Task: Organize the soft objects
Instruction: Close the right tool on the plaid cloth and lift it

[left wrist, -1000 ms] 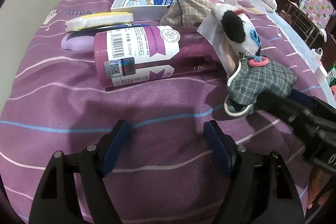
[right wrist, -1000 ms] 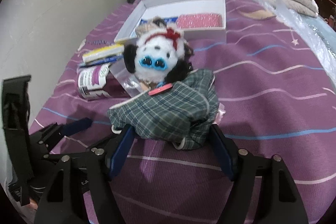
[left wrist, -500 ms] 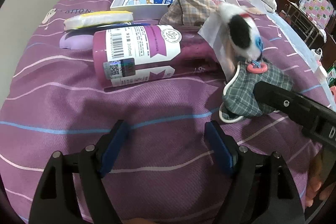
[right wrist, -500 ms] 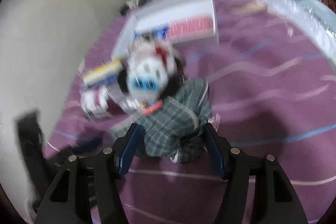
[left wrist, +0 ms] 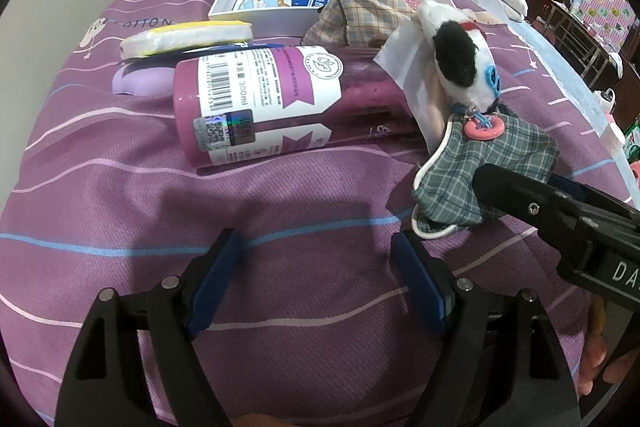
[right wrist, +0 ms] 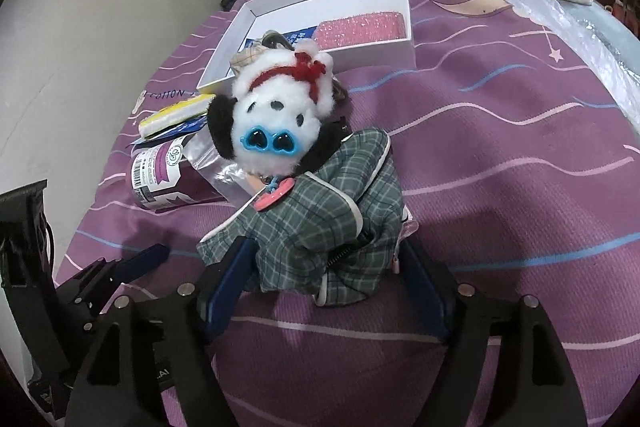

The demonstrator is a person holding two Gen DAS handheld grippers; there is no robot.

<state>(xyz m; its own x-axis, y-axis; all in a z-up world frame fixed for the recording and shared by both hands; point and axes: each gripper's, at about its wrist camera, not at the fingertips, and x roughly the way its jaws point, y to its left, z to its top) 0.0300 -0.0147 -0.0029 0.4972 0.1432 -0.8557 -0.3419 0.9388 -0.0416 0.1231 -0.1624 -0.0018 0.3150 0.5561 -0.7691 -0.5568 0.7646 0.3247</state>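
Readable text around my two grippers.
Purple bottle (left wrist: pixel 256 107) reads "300ml"; bedsheet (left wrist: pixel 120 211) reads "COTTON". My left gripper (left wrist: pixel 316 279) gapes empty; right gripper (right wrist: pixel 326 275) is opening around the plush toy (right wrist: pixel 312 203).

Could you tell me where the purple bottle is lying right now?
In the left wrist view the purple bottle lies on its side mid-frame on the bedspread, between the yellow pack behind it and the plush toy to its right.

Plush panda toy in green plaid dress (right wrist: pixel 320 223) sits on purple striped bedsheet (right wrist: pixel 500 155); purple labelled bottle (right wrist: pixel 160 175) lies left of it, white cardboard box (right wrist: pixel 372 51) behind.
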